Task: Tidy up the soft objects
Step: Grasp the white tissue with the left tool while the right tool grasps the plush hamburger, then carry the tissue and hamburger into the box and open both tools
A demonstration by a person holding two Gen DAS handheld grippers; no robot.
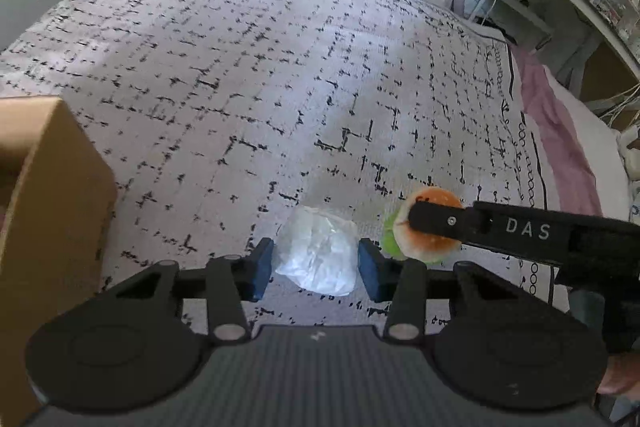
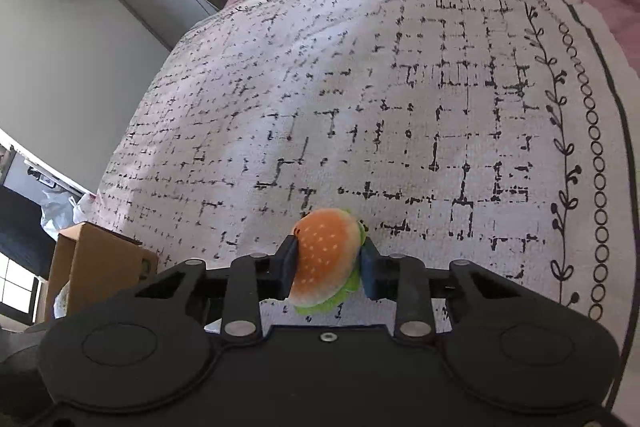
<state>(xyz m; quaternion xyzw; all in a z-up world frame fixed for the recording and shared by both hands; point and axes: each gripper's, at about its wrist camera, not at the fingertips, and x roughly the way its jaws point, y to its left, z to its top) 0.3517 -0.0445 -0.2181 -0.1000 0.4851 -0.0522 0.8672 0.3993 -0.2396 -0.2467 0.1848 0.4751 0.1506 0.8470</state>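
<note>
Two soft objects: left gripper (image 1: 316, 263) clamps one plastic wad (image 1: 320, 255), right gripper (image 2: 329, 265) one plush burger (image 2: 326, 259).

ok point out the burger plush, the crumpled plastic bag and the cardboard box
burger plush (image 2: 326, 259), right wrist view, on its orange bun top
crumpled plastic bag (image 1: 320, 253), left wrist view, on its middle
cardboard box (image 1: 52, 195), left wrist view, on its near side wall

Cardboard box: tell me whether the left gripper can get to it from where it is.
Probably yes. The cardboard box sits just beside the left gripper, with only bare bedspread between, though its jaws hold a white bag.
</note>
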